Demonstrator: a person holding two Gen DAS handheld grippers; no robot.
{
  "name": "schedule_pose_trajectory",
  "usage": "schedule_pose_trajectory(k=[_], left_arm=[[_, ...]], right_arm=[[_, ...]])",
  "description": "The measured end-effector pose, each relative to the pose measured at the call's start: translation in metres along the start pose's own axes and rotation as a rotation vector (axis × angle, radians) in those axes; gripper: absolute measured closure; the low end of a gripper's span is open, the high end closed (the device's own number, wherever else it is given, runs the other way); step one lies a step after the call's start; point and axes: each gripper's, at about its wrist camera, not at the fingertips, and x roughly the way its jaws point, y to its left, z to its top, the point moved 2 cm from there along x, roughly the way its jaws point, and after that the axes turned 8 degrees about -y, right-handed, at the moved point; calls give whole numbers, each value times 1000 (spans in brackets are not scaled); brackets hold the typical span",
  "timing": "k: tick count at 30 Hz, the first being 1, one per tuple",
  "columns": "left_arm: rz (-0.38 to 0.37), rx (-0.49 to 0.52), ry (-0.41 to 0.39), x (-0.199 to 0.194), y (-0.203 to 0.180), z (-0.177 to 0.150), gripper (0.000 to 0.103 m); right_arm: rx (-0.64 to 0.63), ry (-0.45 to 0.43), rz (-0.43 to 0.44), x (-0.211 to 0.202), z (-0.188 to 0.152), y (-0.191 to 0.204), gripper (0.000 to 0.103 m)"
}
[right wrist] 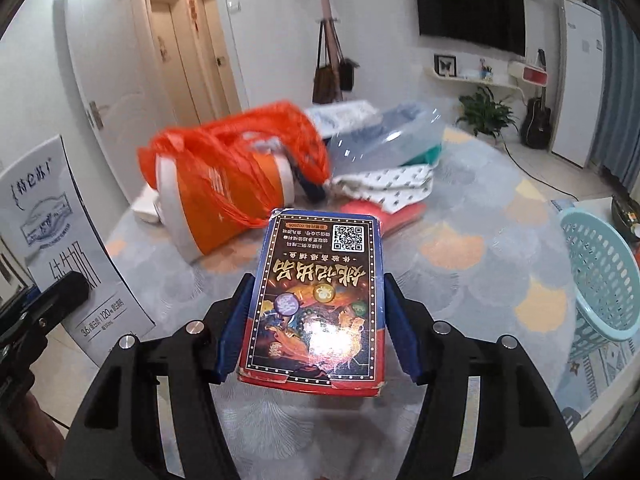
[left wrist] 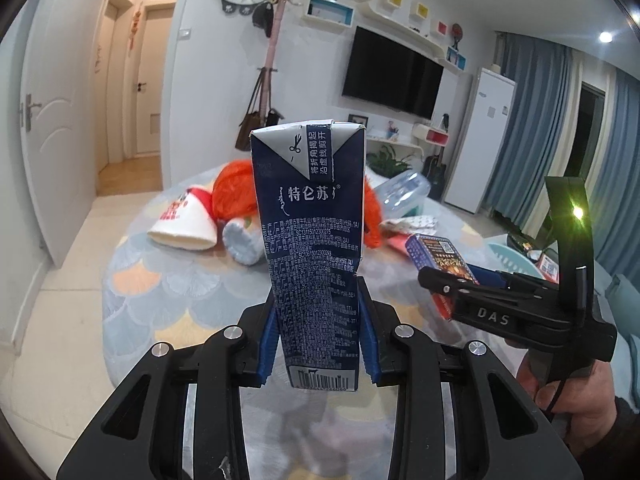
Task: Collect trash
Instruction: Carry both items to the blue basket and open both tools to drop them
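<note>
My left gripper (left wrist: 319, 322) is shut on a dark blue milk carton (left wrist: 310, 216) and holds it upright above the table; the carton also shows at the left of the right wrist view (right wrist: 52, 236). My right gripper (right wrist: 316, 320) is shut on a blue and red card box (right wrist: 320, 296), held flat above the table; the box and gripper also show at the right of the left wrist view (left wrist: 444, 258). On the table beyond lie an orange plastic bag (right wrist: 240, 152) around an orange and white cup (right wrist: 224, 204), and a white paper cup (left wrist: 184, 220).
A round table with a patterned cloth (right wrist: 480, 248) holds a clear plastic container (right wrist: 384, 140), a printed paper wrapper (right wrist: 388, 184) and a pink item (right wrist: 400, 212). A light blue laundry basket (right wrist: 604, 280) stands at the right. Doors, a coat rack and a TV lie beyond.
</note>
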Motion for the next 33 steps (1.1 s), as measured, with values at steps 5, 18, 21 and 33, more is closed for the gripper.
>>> schedule_pose_trajectory(k=[5, 18, 21, 33], left_arm=[[-29, 30, -23, -6, -17, 11, 71], [-224, 116, -46, 35, -118, 53, 70], [-295, 143, -25, 59, -155, 60, 70], [-511, 250, 126, 179, -312, 59, 70]], right_arm=[[51, -67, 3, -15, 3, -13, 44], [210, -188, -160, -53, 14, -130, 44], [263, -223, -240, -65, 13, -177, 44], [382, -253, -502, -74, -3, -326, 44]])
